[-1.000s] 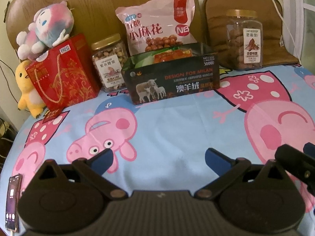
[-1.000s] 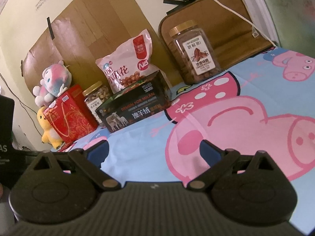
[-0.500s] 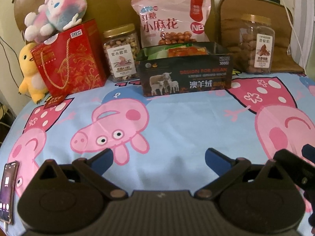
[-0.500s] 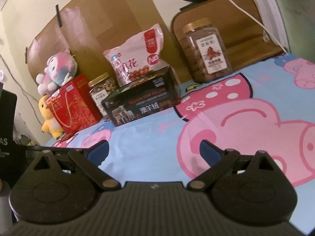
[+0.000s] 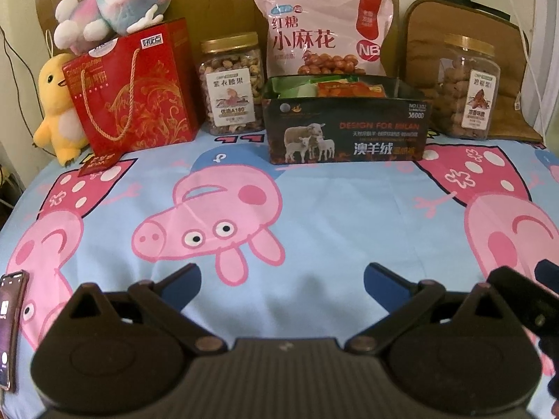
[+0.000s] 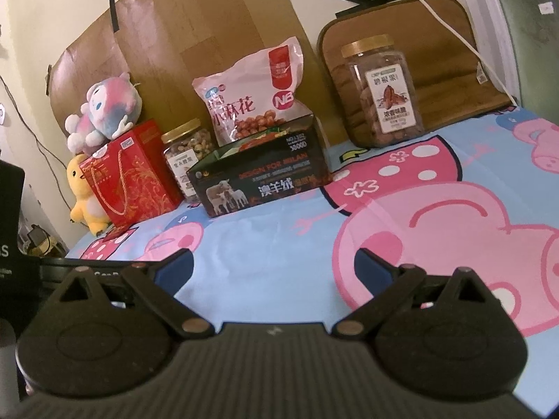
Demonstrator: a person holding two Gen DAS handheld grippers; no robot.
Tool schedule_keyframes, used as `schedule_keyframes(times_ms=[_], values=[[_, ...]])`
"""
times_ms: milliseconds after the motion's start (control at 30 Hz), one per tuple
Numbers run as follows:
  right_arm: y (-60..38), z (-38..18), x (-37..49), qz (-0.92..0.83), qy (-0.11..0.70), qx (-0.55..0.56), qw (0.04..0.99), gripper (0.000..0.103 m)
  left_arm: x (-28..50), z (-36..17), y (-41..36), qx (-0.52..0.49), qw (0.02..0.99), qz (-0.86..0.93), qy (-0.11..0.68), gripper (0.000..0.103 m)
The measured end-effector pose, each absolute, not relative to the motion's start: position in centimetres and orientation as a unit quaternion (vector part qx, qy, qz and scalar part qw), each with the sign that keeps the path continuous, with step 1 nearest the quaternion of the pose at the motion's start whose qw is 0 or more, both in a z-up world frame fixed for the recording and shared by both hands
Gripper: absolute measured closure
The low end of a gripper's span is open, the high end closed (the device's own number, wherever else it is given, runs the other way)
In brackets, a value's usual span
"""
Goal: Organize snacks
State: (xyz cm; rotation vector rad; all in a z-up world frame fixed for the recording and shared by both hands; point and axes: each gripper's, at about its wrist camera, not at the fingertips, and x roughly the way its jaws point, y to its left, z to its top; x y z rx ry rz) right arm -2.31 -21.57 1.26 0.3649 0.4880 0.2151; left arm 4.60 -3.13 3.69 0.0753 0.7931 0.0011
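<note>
A dark open box [image 5: 346,132] [image 6: 258,181] printed with sheep stands at the back of the cartoon-pig sheet, with orange and green snack packets inside. Behind it leans a pink snack bag [image 5: 325,35] [image 6: 251,101]. A gold-lidded jar of nuts [image 5: 230,83] [image 6: 187,153] stands left of the box, and a taller pecan jar [image 5: 466,87] [image 6: 382,94] stands to its right. My left gripper [image 5: 283,284] is open and empty over the near sheet. My right gripper [image 6: 274,267] is likewise open and empty, well short of the box.
A red gift bag [image 5: 134,87] [image 6: 131,178] stands at the back left with a pink plush [image 5: 115,0] on top and a yellow plush [image 5: 57,104] beside it. A phone [image 5: 8,328] lies at the near left edge. A brown cushion [image 6: 419,45] leans on the wall.
Both gripper views have tilted up and shifted, so the box and jars sit more centred and level. Both grippers stay open; nothing on the sheet has moved.
</note>
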Motion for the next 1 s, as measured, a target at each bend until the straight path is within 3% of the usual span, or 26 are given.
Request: schedule_keyframes(times_ms=[1000], values=[[-20.3, 1.8, -2.3, 0.117, 0.249, 0.164, 0.947, 0.003, 3.6, 3.0, -1.4, 0.018, 0.916, 0.017, 0.401, 0.0]])
